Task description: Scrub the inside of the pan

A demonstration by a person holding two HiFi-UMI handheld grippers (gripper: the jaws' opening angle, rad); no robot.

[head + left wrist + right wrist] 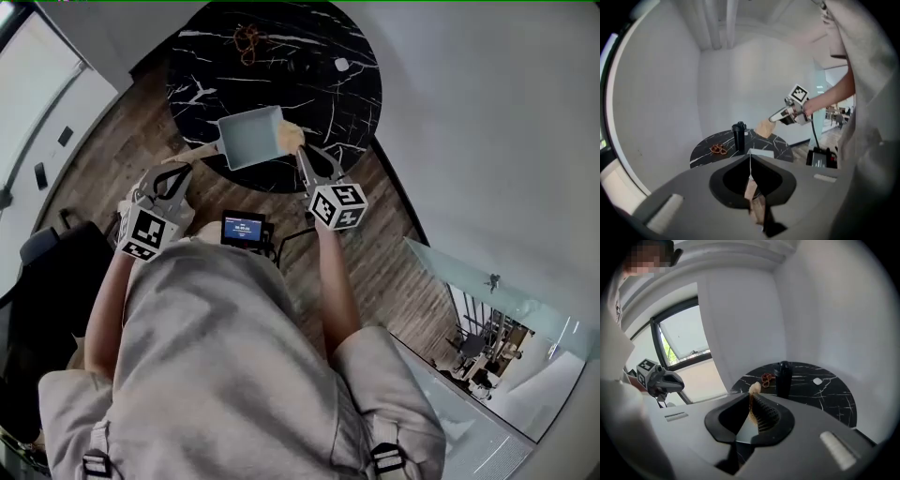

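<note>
A square grey pan (251, 137) with a wooden handle (199, 152) hangs over the near edge of the round black marble table (319, 94). My left gripper (187, 167) is shut on that handle. In the left gripper view the wood (753, 191) sits between the closed jaws. My right gripper (302, 157) is shut on a tan sponge (291, 138), which sits at the pan's right rim. In the right gripper view the sponge (753, 389) pokes out past the jaw tips. From the left gripper view, the right gripper (780, 115) and sponge (764, 128) hover above the table.
A black bottle (738, 136) stands on the table, with a brown tangle (248, 39) and a small white piece (341, 65) farther back. A black device with a screen (244, 228) lies low by the person's front. White walls close in behind the table.
</note>
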